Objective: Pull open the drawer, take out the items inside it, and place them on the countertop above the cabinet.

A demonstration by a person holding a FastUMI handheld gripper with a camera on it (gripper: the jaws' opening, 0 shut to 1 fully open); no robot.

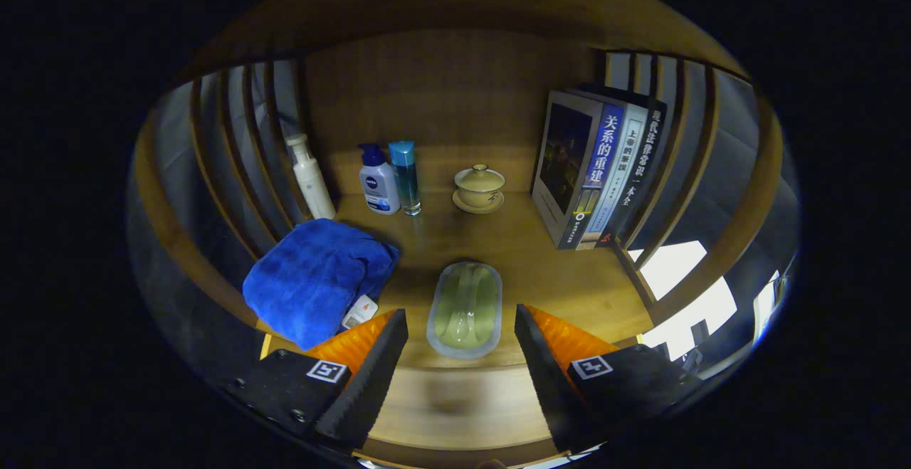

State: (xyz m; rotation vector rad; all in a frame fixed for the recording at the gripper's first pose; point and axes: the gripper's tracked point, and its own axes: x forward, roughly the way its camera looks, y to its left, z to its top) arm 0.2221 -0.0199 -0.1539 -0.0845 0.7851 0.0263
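Observation:
My gripper stands open above the wooden countertop. A translucent oval soap box with a pale green bar inside lies flat on the wood, between and just ahead of the fingertips, touching neither finger. A folded blue towel lies on the countertop just ahead of the left finger, with a small white tag at its near corner. The drawer is hidden below the view.
Against the back panel stand a white pump bottle, a blue-and-white pump bottle, a slim teal bottle and a tan lidded cup on a saucer. Upright books lean at the right. Slatted side walls close in both sides.

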